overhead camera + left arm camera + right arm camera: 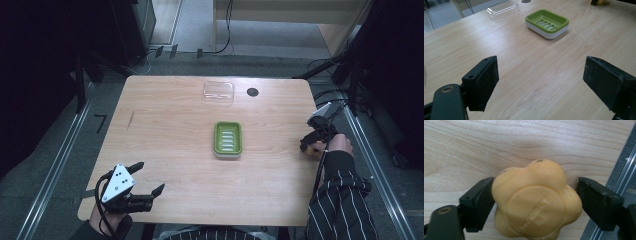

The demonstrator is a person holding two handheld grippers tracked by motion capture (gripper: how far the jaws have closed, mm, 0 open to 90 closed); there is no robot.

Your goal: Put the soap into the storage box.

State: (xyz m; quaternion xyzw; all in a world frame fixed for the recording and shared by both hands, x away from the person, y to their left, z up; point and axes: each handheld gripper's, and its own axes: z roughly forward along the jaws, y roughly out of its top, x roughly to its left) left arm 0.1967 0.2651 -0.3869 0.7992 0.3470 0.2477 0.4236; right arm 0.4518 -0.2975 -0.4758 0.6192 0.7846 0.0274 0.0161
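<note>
- soap (536, 202): orange-yellow, flower-shaped, stamped disc on top. Low centre of the right gripper view, lying on the table (170, 130) by its edge; in the high view at far right, mid-height, mostly hidden under the gripper.
- right gripper (535, 200): jaws either side of the soap. Left pad touches its side; right pad looks just at it, a thin gap possible. Reads as clamped on the soap, or all but.
- soap looks not yet lifted, wood right beneath it.
- dish (228, 139): green, slotted, white base, centre of the high view, empty. Well apart from the soap.
- lid (218, 92): clear, upper centre, beyond the dish, lying off it.
- left gripper (150, 180): lower left of the high view, jaws wide apart, nothing between them; aimed toward the dish.
- progress, my read: early. Grab about done; lift, carry to the dish and set down left, maybe the lid after.
</note>
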